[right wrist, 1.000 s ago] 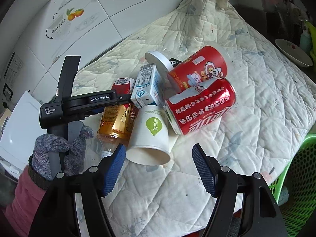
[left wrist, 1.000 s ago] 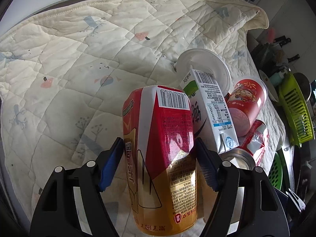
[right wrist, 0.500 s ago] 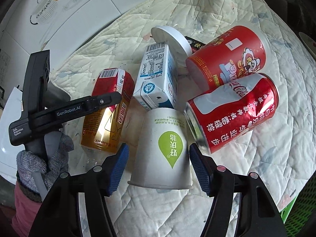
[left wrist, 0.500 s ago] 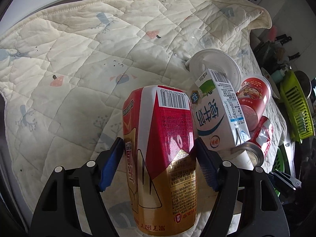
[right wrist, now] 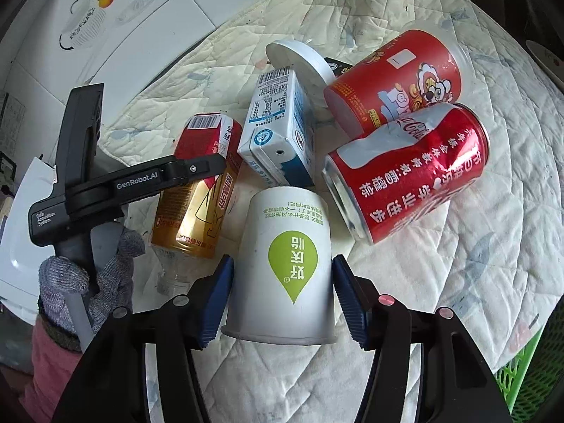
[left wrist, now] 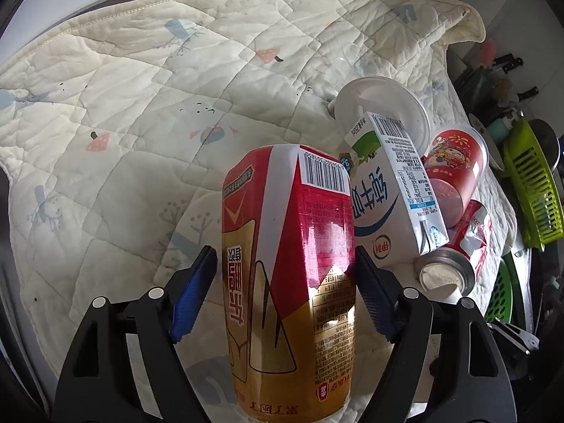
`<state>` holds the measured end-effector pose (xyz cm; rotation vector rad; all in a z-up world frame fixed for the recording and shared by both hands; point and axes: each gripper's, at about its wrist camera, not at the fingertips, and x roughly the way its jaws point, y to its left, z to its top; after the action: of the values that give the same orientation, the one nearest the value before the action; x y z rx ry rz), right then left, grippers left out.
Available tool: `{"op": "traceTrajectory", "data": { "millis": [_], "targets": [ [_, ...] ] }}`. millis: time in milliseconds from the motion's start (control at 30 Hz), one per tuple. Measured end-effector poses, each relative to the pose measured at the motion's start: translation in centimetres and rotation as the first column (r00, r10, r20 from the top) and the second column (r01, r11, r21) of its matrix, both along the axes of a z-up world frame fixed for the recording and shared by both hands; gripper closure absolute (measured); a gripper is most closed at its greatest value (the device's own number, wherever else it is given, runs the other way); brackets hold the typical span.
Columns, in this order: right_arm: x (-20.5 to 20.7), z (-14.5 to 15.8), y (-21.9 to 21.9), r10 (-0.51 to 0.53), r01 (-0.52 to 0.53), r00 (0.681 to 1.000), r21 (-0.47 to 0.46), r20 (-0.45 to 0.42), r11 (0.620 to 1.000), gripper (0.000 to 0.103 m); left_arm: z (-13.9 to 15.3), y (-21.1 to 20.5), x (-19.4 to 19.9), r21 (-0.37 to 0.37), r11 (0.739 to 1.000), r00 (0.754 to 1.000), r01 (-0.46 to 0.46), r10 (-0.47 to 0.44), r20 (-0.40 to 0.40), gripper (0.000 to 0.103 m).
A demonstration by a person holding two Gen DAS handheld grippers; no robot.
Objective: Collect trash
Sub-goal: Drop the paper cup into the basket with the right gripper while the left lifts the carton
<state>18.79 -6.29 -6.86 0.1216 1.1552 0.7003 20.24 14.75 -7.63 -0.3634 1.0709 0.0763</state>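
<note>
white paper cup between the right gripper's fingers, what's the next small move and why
Probably close the right gripper on the white paper cup. The cup lies on its side between the open blue pads, which flank its wider rim end without pressing it. The left gripper already flanks the red and gold bottle.

One bottle [right wrist: 197, 183], one carton [right wrist: 278, 134], one paper cup [right wrist: 282, 268], one lid [right wrist: 299, 60], two red cans [right wrist: 409, 172].

the quilt [left wrist: 141, 98] is matt stitched cloth, the bottle [left wrist: 289, 264] at 6 o'clock wears a glossy plastic label, the cup [right wrist: 282, 268] is matt paper, and the can [right wrist: 416, 172] at 3 o'clock is shiny dented metal.
</note>
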Motion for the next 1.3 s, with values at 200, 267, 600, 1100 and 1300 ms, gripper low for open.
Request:
{"op": "traceTrajectory", "data": {
  "millis": [200, 267, 600, 1100, 1300],
  "targets": [
    [-1.9, 1.1, -2.1, -0.013, 0.012, 1.000, 0.047, 0.023, 0.999, 0.048, -0.5, -1.1, -0.2, 0.024, 0.999, 1.000, 0.023, -0.022, -0.010, 0.026],
    [-2.7, 1.6, -3.0, -0.019, 0.017, 0.999, 0.057, 0.037, 0.998, 0.048, -0.5, -1.3, -0.4, 0.029, 0.999, 1.000, 0.027, -0.027, -0.005, 0.028],
    [-5.9, 2.6, -8.6, -0.091, 0.084, 0.993, 0.087, 0.075, 0.993, 0.048, 0.4, -1.8, -2.5, 0.023, 0.999, 0.999, 0.030, -0.030, 0.032, 0.033],
    [-7.4, 1.5, -26.6, -0.468, 0.477, 0.869, -0.019, 0.162, 0.879, 0.048, 5.1, -6.5, -7.0, 0.013, 0.987, 0.976, 0.162, -0.162, 0.142, 0.033],
    [-7.0, -1.0, -32.6, -0.585, 0.608, 0.789, -0.106, 0.187, 0.787, 0.047, 7.0, -10.9, -7.3, 0.005, 0.967, 0.949, 0.256, -0.252, 0.188, 0.033]
  ]
}}
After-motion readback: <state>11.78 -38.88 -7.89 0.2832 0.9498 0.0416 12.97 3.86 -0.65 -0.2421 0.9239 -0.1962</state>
